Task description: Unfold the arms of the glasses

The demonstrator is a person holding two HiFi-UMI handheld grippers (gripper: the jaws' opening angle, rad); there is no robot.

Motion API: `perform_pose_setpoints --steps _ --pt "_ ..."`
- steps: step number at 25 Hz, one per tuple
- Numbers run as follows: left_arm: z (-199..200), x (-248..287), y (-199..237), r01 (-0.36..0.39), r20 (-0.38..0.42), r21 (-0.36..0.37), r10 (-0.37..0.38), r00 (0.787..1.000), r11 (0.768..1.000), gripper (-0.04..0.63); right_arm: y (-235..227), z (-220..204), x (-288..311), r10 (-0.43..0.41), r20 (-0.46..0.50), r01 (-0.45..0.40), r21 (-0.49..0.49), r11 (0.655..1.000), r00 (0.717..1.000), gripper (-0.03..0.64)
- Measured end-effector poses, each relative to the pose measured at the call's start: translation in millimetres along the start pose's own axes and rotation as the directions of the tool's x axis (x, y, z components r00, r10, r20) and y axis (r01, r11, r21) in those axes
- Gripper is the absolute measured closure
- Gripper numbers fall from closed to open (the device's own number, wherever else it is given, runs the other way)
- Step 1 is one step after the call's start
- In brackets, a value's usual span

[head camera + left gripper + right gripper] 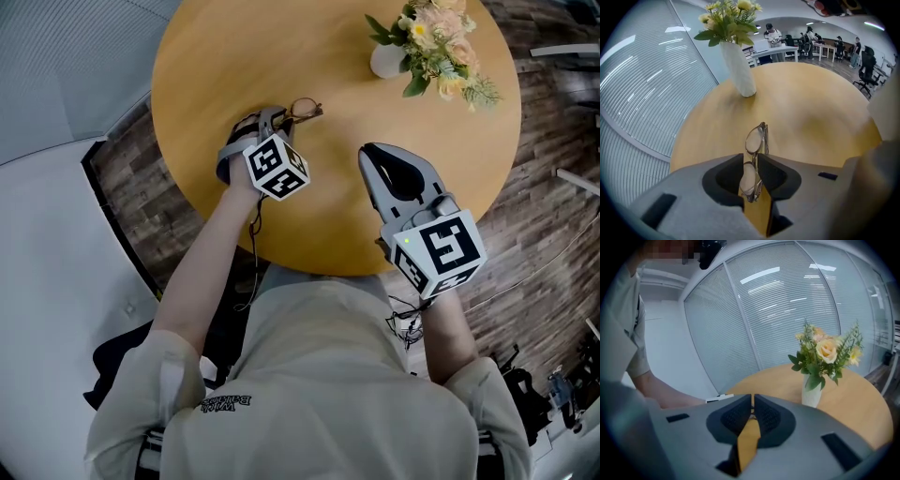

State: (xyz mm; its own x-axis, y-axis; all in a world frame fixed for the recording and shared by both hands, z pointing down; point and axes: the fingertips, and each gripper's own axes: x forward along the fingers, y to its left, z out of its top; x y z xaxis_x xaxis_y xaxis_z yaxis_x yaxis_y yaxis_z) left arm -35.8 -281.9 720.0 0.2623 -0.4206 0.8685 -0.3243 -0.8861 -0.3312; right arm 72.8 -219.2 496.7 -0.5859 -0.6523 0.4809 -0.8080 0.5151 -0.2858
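Left gripper view: the left claw (pixel 750 160) is clamped on one lens of the glasses (pixel 756 139), over the round worktop (pixel 811 108).
Right claw (pixel 753 401) is clenched on nothing, well apart from the glasses; a flower vase (pixel 738 65) stands beyond.

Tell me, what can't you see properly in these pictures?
- Head view: the left gripper covers most of the glasses.
- Left gripper view: the glasses sit edge-on in the jaws, so whether their arms are folded can't be told.
- Head view: the flowers hide most of the vase.
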Motion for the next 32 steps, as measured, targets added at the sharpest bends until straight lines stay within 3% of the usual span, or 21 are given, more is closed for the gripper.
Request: perform_pose_setpoints --steps 7,9,15,19,22,27,32 --pt "1 10 -2 -0.011 -0.019 0.05 0.012 1.0 0.999 0.503 -4 -7 1 -0.002 -0.011 0.003 0.014 1.0 1.0 0.577" --pt "1 11 -1 -0.02 -0.02 0.06 0.021 1.0 0.998 0.533 -5 -8 2 -0.004 -0.012 0.005 0.017 1.0 1.0 0.577" --pt "4 6 3 -0.045 0.004 0.052 0.045 0.999 0.998 0.551 -7 -9 3 -0.009 -0.017 0.009 0.017 1.0 1.0 0.577" --pt "12 -8 14 -0.066 0.058 -0.021 0.067 0.996 0.998 0.554 -8 -5 3 -0.016 -0.009 0.016 0.014 1.0 1.0 0.577" --pt "20 -24 23 -0.063 0.112 -0.123 0.077 0.991 0.99 0.554 -9 -1 1 -0.02 0.0 0.02 0.003 1.0 1.0 0.577" --pt "42 -57 40 -0.017 0.215 -0.275 0.079 0.973 0.961 0.554 -10 11 -2 -0.032 0.03 0.033 -0.021 0.999 0.999 0.577" --pt "70 -105 56 0.019 0.319 -0.365 0.106 0.942 0.931 0.554 -3 37 -12 -0.031 0.085 0.036 -0.061 0.997 0.996 0.577"
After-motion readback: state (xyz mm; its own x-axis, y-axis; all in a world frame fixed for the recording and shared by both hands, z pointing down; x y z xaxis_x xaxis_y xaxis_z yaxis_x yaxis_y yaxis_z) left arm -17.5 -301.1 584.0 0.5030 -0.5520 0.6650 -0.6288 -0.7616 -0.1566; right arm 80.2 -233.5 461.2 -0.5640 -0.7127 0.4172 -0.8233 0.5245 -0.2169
